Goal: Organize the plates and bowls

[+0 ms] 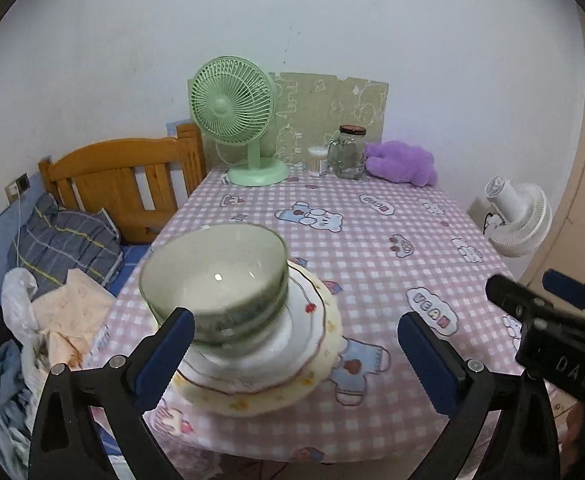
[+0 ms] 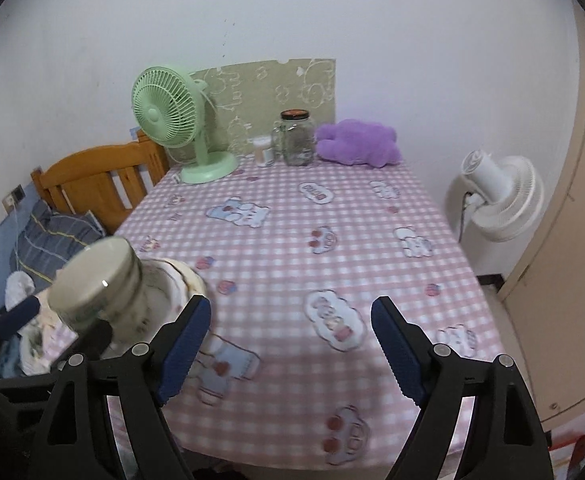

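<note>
Left wrist view. Setting: white wall, table point(image 1: 372, 240) under a pink checked cloth with cartoon bears. Back edge, left to right: green desk fan point(image 1: 232, 112), small tub of cotton swabs point(image 1: 318, 161), glass jar point(image 1: 347, 152) with dark lid, purple plush toy point(image 1: 402, 161). Left of table: wooden headboard point(image 1: 124, 176), bedding. Right of table: white fan point(image 1: 518, 218). Near-left part of table: 2 plates point(image 1: 312, 336), the white one lying on a larger yellow-rimmed one; 2 nested green bowls point(image 1: 216, 276) stand on the white plate. Left gripper point(image 1: 296, 344): jaws spread wide, nothing between them; its left finger overlaps the bowls in the picture, contact not clear. Right gripper point(image 1: 548, 304): partly seen at right edge.

Right wrist view. Same table point(image 2: 332, 220), fan point(image 2: 168, 108), jar point(image 2: 295, 136), plush toy point(image 2: 356, 142), white fan point(image 2: 500, 200). Bowls point(image 2: 96, 280) and plates point(image 2: 180, 276) at left, blurred. Right gripper point(image 2: 290, 340): jaws wide apart over bare cloth, holding nothing. Left gripper point(image 2: 52, 324): partly seen at lower left beside the stack.
</note>
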`<act>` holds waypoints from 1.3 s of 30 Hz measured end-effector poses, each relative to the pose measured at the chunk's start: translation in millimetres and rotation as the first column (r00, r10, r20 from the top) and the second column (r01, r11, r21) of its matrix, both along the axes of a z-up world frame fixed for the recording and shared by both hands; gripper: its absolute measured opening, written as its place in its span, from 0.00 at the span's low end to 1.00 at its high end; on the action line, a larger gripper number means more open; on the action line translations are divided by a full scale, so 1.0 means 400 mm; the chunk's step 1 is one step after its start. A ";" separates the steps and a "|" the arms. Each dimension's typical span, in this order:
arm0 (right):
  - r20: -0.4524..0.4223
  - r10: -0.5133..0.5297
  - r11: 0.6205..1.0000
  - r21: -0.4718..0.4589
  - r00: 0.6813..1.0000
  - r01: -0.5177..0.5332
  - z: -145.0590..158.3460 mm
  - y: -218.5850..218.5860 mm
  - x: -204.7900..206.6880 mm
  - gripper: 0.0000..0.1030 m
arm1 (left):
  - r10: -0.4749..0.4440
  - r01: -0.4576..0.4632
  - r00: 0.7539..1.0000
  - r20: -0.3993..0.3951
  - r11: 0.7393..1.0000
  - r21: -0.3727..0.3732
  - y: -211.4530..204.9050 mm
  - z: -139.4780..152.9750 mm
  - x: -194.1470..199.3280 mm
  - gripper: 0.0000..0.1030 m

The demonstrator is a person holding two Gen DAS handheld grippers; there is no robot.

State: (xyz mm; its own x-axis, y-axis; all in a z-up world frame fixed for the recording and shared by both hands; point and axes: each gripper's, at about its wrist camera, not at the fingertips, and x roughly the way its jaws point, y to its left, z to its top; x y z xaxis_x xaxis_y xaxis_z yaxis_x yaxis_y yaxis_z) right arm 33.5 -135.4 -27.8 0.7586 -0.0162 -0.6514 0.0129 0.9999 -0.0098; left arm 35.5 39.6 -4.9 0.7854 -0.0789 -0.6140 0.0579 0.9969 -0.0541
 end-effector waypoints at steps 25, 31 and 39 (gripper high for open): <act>0.093 -0.038 0.999 -0.026 0.995 0.040 -0.113 -0.057 -0.168 0.82 | -0.024 0.020 0.994 0.109 0.999 0.035 -0.064 -0.092 -0.148 1.00; 0.091 -0.032 0.999 -0.025 0.995 0.035 -0.114 -0.057 -0.170 0.82 | -0.017 0.014 0.994 0.110 0.999 0.029 -0.060 -0.088 -0.151 1.00; 0.085 -0.022 0.999 -0.027 0.996 0.024 -0.102 -0.051 -0.164 0.82 | -0.005 0.003 0.996 0.093 1.000 0.019 -0.053 -0.078 -0.138 1.00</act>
State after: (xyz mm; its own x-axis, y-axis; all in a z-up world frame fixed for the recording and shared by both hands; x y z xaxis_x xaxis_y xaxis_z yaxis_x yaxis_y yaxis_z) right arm -31.9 -155.8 -68.7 0.8102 -0.0517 -0.5839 0.0381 0.9986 -0.0355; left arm -19.8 18.2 -36.1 0.8389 -0.0716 -0.5395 0.0660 0.9974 -0.0298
